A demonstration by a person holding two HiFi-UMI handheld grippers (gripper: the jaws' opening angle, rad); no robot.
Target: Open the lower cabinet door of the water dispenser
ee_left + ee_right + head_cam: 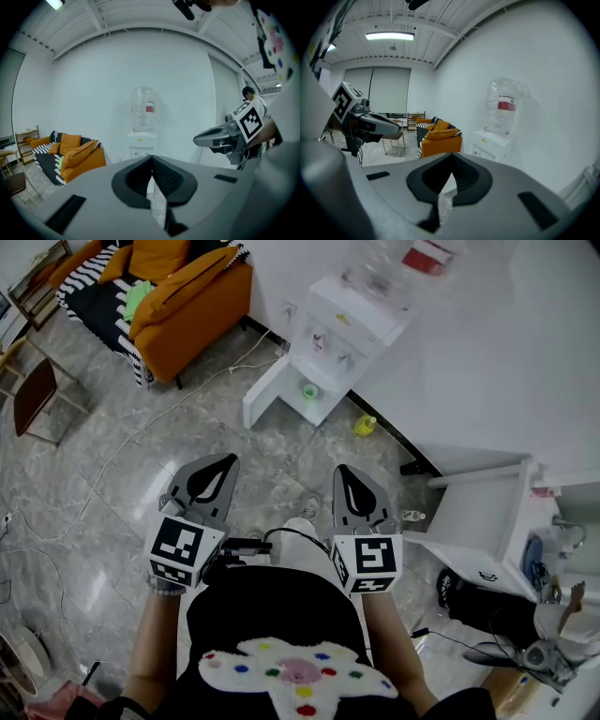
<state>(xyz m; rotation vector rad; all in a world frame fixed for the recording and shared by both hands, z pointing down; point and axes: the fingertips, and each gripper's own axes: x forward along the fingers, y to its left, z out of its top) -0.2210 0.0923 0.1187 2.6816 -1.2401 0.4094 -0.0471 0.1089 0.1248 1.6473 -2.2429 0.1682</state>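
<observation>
Facing water dispenser (352,324) well ahead, left hand-held gripper (223,463), right hand-held gripper (345,472), both closed

White upright water dispenser (352,320), clear bottle (380,268) on top, its lower cabinet door (265,388) open to the left.

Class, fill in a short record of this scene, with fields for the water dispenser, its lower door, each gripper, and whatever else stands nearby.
water dispenser: white, against the wall, clear bottle on top
lower cabinet door: appears swung open, green item showing inside
left gripper: jaws together, nothing held, well short of the dispenser
right gripper: jaws together, nothing held, beside the left one
nearby: orange sofa; small yellow item on the floor by the wall
</observation>
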